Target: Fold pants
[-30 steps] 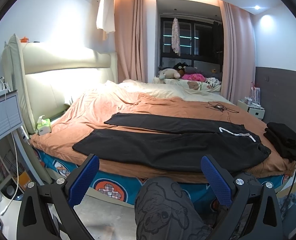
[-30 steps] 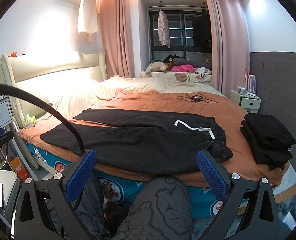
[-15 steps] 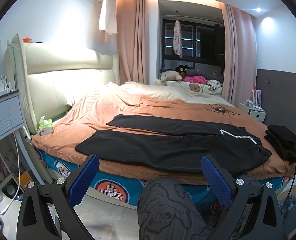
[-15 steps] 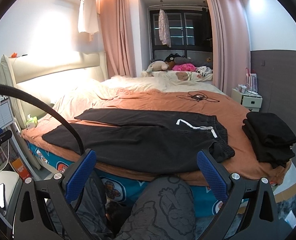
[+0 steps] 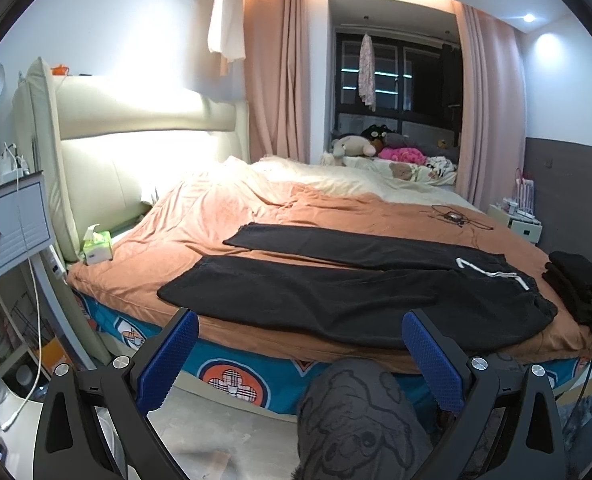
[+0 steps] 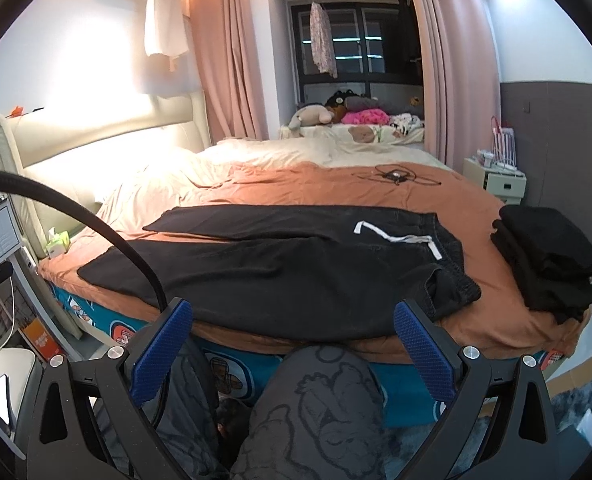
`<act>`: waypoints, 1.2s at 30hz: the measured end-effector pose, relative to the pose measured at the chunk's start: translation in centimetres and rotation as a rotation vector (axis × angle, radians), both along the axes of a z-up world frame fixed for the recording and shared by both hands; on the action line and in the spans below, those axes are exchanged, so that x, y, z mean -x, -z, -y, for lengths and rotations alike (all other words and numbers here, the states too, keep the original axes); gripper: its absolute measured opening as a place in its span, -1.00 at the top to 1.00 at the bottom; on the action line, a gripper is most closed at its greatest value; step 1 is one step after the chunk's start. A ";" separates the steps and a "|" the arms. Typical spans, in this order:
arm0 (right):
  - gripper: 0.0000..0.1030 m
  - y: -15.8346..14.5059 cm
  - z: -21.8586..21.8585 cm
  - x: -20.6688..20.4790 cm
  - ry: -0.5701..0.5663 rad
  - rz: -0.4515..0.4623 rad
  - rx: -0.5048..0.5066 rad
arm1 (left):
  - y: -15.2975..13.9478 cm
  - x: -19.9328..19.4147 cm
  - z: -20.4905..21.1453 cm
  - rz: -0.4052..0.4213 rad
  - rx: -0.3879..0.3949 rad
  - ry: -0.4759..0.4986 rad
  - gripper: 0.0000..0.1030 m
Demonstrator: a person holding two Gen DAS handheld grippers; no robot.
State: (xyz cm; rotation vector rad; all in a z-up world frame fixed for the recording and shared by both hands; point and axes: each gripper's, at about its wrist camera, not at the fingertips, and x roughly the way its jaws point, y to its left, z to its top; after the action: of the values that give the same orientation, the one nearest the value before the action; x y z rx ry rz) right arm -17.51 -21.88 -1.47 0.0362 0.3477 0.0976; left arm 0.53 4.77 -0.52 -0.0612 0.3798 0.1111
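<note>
left tool (image 5: 300, 354) – blue pads apart, empty | right tool (image 6: 293, 340) – apart, empty | pants (image 6: 296, 268) flat on bed (image 6: 476, 200)

Black left gripper (image 5: 300, 354), blue textured pads (image 5: 170, 356), seemingly silver screws.

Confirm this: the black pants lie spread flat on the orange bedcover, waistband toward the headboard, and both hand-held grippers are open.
One thing is wrong: the waistband, with its white drawstring, points away from the headboard; the leg ends are toward it, as the right wrist view shows. The black pants do lie flat on the orange bedcover, and both the left hand-held gripper and right hand-held gripper are open.
</note>
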 end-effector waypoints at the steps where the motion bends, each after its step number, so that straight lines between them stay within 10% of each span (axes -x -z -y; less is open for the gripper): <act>1: -0.97 0.0 -0.1 -0.4 0.002 -0.008 -0.004 | 0.1 -0.4 -0.2 -0.004 0.000 -0.008 -1.00; 36: -0.97 0.9 2.5 -13.3 0.179 -0.239 -0.190 | 8.0 -15.0 -13.8 -0.213 0.223 -0.189 -0.82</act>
State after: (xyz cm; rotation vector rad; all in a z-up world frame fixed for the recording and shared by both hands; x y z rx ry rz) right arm -4.19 -24.37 -2.38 0.2679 0.5718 -0.0517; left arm 15.48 18.52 -8.49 -0.3080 0.5977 0.2632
